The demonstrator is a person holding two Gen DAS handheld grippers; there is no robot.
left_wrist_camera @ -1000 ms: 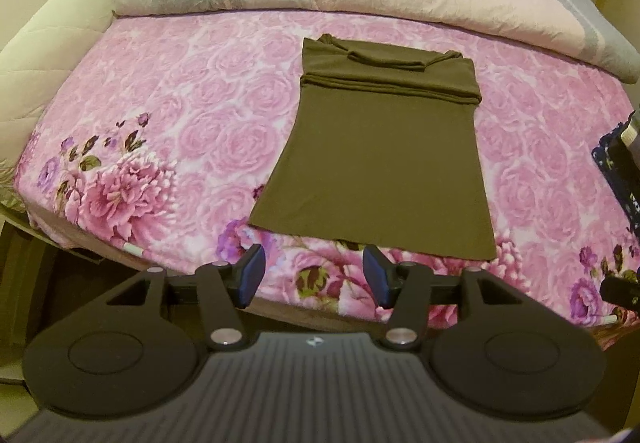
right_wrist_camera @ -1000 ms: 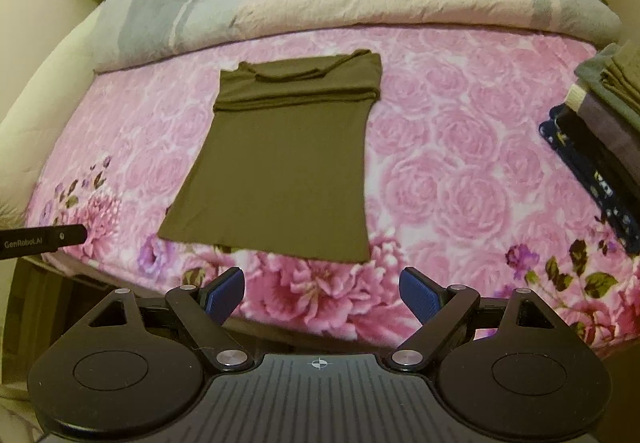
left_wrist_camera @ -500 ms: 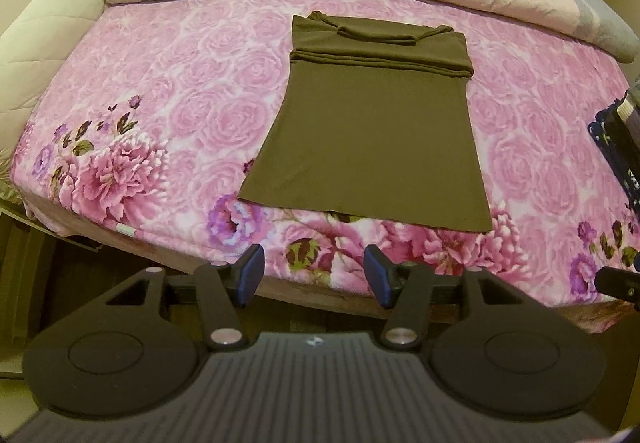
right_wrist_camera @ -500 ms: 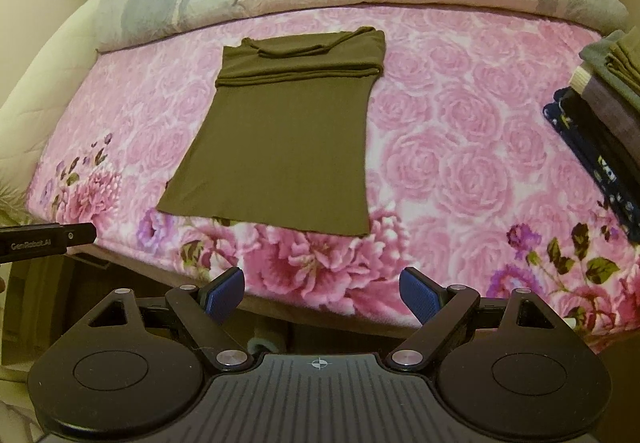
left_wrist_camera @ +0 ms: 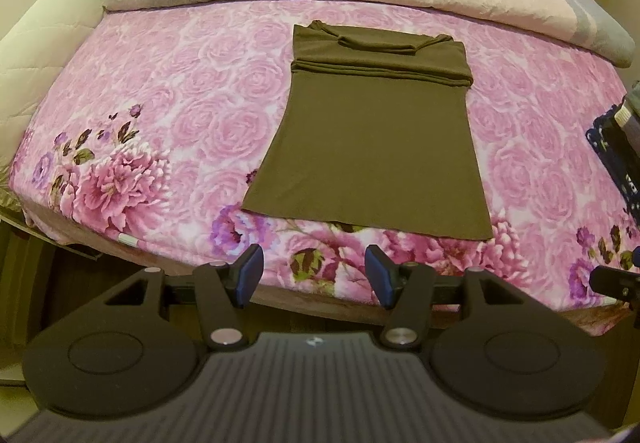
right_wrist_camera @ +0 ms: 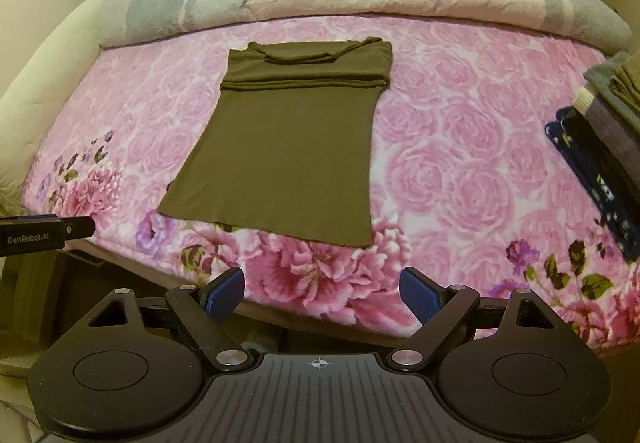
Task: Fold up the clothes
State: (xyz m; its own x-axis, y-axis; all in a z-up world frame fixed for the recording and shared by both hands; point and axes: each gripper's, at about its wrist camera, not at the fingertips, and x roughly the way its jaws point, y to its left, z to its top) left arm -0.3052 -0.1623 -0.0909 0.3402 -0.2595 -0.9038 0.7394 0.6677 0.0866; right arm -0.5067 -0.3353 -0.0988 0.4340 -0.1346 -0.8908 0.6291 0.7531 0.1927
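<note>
Both tools are clear of the work. The left gripper [left_wrist_camera: 314, 275] stands with its jaws apart and nothing between them; the right gripper [right_wrist_camera: 322, 297] is likewise spread wide and empty. Both hang at the near edge of the bed [left_wrist_camera: 168, 91], short of the cloth.

The olive top [left_wrist_camera: 372, 147] lies flat on the floral sheet, roughly mid-bed, its sleeves apparently already turned in across the chest as a thick band near the collar. The hem [left_wrist_camera: 360, 221] is the edge nearest the grippers, just beyond their tips. A stack of folded clothes [right_wrist_camera: 600, 147] sits at the right side of the bed, well apart from the top.

Risks noted, as judgement:
- The fabric looks thin and lies tight to the sheet. A pinch at the hem corners may catch the sheet as well, or take only the upper layer, leaving the back panel behind.
- Uneven height or timing between the two hands would skew the fold and leave the hem off-square against the collar.
- Dragging the hem forward rather than lifting it could disturb the turned-in sleeve band.
- The hem lies near the mattress edge, so a dropped corner may slide toward it.
</note>
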